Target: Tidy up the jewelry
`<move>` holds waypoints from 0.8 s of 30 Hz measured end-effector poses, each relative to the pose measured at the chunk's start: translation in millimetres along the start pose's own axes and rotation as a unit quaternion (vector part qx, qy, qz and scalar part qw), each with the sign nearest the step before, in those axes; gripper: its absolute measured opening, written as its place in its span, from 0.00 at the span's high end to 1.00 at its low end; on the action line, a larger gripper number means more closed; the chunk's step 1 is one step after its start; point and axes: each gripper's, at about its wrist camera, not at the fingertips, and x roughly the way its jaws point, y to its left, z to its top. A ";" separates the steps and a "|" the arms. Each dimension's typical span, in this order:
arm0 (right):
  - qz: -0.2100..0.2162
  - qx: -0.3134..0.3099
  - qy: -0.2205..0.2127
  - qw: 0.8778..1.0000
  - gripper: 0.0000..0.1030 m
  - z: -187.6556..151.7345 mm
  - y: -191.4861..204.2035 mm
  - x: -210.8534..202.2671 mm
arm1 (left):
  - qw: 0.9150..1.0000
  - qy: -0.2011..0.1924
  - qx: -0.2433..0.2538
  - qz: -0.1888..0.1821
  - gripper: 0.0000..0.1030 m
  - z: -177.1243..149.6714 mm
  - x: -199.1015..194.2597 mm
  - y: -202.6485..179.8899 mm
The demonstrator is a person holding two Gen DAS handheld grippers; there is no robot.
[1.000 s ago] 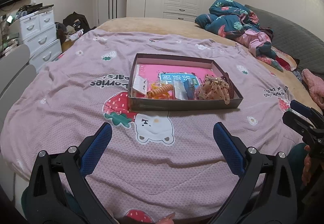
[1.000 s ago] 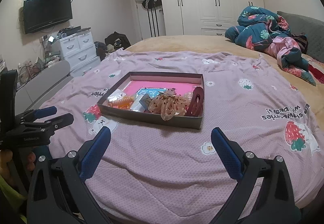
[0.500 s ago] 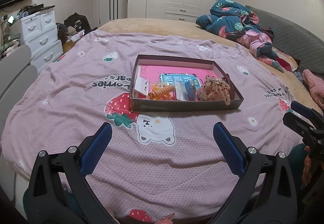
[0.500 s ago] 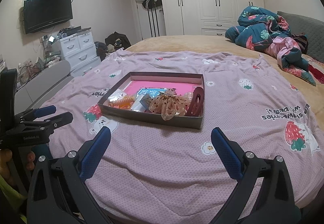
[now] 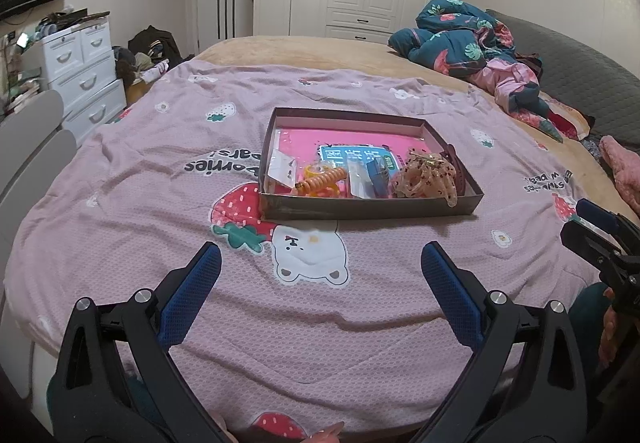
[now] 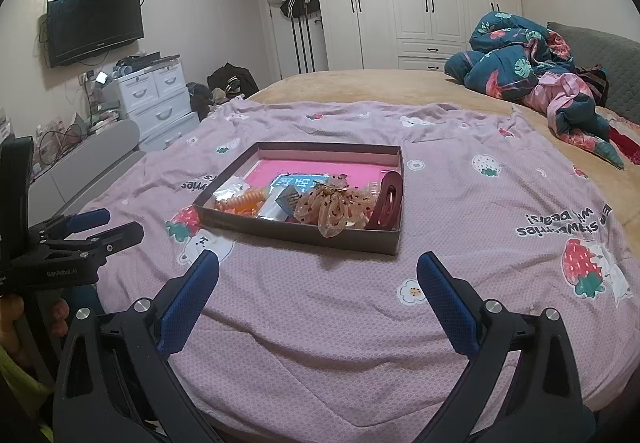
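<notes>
A shallow brown box (image 5: 368, 209) (image 6: 296, 233) with a pink floor rests on the bed. Inside lie an orange spiral hair tie (image 5: 320, 181) (image 6: 246, 199), a beige dotted scrunchie (image 5: 426, 179) (image 6: 334, 207), small clear packets (image 5: 282, 167) (image 6: 276, 209), a blue card (image 5: 352, 159) and a dark red clip (image 6: 388, 201). My left gripper (image 5: 320, 263) is open, short of the box's near wall, nothing between its fingers. My right gripper (image 6: 318, 271) is open too, near the box's right front corner. Each gripper also shows at the edge of the other's view.
The pink strawberry-print sheet (image 5: 180, 243) (image 6: 480, 223) covers the bed around the box. A rumpled teal and pink quilt (image 5: 472, 43) (image 6: 532, 71) lies at the far right. White drawers (image 5: 84, 71) (image 6: 156, 99) and a grey chair back (image 5: 28, 147) stand left of the bed.
Both grippers have stayed open and almost still. The left view has shifted slightly, so the box sits a touch lower and further right.
</notes>
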 end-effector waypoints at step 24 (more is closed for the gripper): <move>0.000 0.004 -0.001 1.000 0.04 -0.6 -2.5 -1.0 | 1.000 0.003 0.002 0.001 0.09 -0.5 -1.4 1.1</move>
